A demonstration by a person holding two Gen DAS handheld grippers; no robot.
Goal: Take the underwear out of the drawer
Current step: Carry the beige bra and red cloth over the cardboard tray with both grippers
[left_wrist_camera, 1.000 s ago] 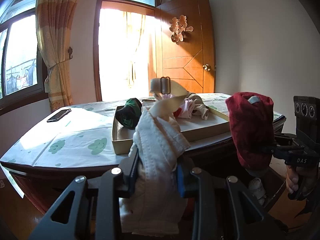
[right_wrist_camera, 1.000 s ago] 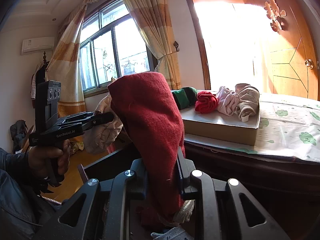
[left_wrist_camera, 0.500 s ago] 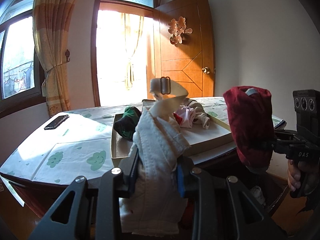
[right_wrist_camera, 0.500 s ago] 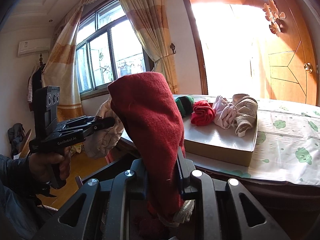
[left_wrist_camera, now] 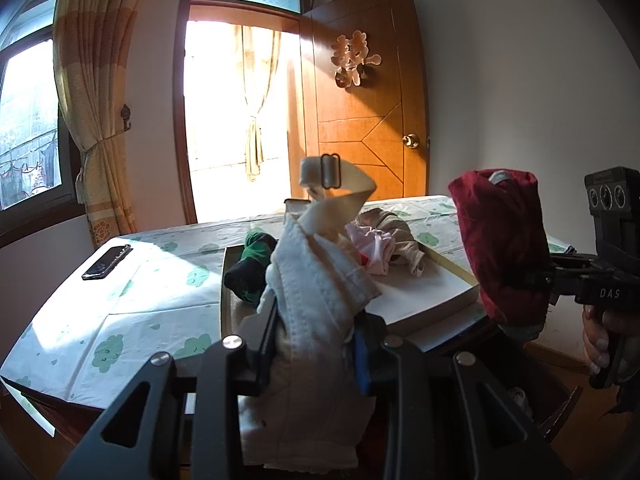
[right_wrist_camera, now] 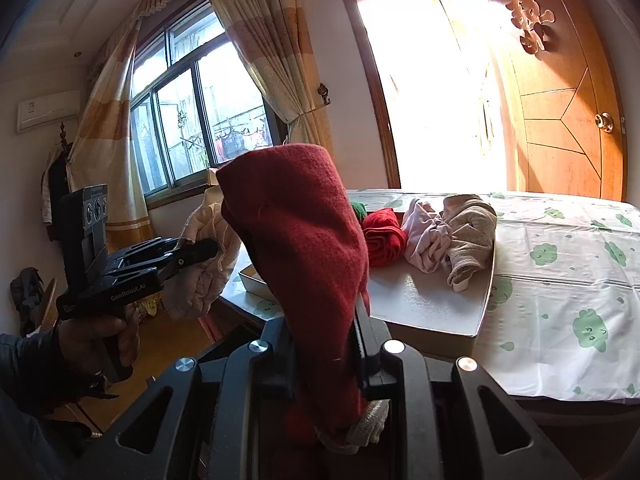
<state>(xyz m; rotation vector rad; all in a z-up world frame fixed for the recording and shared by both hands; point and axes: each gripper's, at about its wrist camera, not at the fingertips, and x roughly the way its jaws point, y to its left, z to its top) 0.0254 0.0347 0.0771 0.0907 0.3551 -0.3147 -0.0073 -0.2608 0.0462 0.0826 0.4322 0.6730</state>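
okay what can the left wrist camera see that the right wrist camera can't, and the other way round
Only the left wrist view shows the phone lying on the table, and the strap buckle on the cream garment.

Only the right wrist view shows the air conditioner and the hand gripping the left gripper.

Both show the tray holding rolled underwear, the door, the curtains, and the red garment clamped in the right gripper.

My cream padded underwear [left_wrist_camera: 316, 320] and dark red underwear [right_wrist_camera: 304, 264] hang bunched upright, both raised just before the tray [right_wrist_camera: 436, 312].
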